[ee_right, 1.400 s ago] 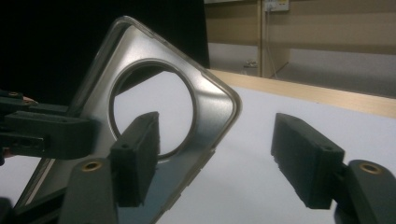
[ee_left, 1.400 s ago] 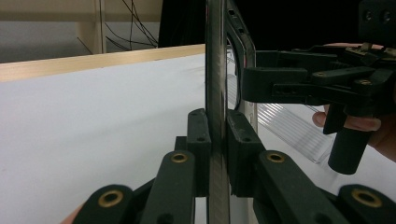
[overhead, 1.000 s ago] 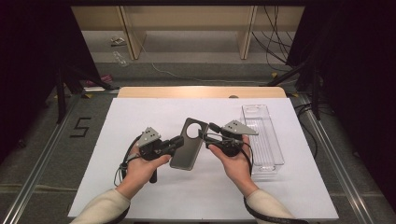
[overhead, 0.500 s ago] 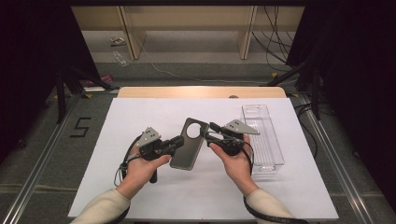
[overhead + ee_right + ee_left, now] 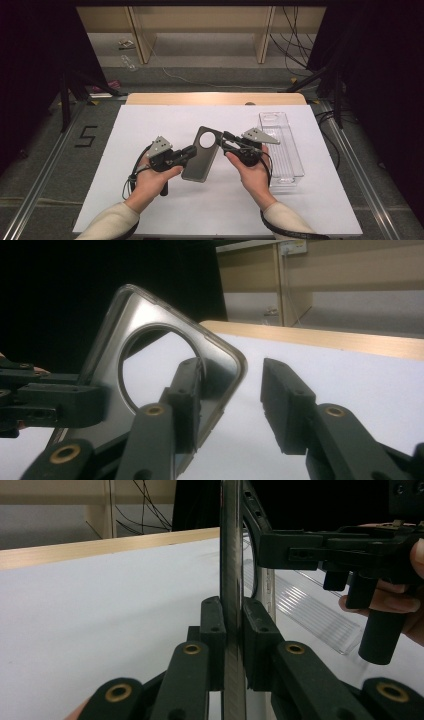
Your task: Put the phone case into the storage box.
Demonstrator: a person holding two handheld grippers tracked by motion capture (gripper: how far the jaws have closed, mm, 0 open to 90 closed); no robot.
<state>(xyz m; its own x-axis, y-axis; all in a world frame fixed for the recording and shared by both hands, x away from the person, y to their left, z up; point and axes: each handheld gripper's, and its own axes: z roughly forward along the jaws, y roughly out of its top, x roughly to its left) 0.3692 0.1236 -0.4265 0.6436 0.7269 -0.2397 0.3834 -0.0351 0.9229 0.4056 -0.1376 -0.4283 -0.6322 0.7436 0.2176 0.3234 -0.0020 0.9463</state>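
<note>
While the phone case (image 5: pixel 202 153) hangs clear of the worktop (image 5: pixel 150 125), near its middle, both tongs are at it. Left tongs (image 5: pixel 190 151): clamped on the case's left long edge; in the left gripper view the case (image 5: pixel 232 555) stands edge-on, squeezed between the two pads. Right tongs (image 5: pixel 230 390): apart. One jaw lies against the case (image 5: pixel 145 345) by its upper right corner, beside the round camera cutout; the other stands off in open air. From the high view the right tongs (image 5: pixel 223 140) reach that same corner.

Clear tray (image 5: pixel 281 145) sits along the right side of the worktop, just behind the right hand (image 5: pixel 252 167). Left hand (image 5: pixel 152 175) low, toward the near edge.

Judgement: step in hand is a second grip or a handover at the top corner. To do it well, keep the left hold steady and square, bring the right jaws down on the solid rim, not across the cutout where the wall looks thin and would flex. Close slowly; a soft case may buckle or slip. Whether the inner jaw already presses the case or merely rests on it, I can't quite tell.
</note>
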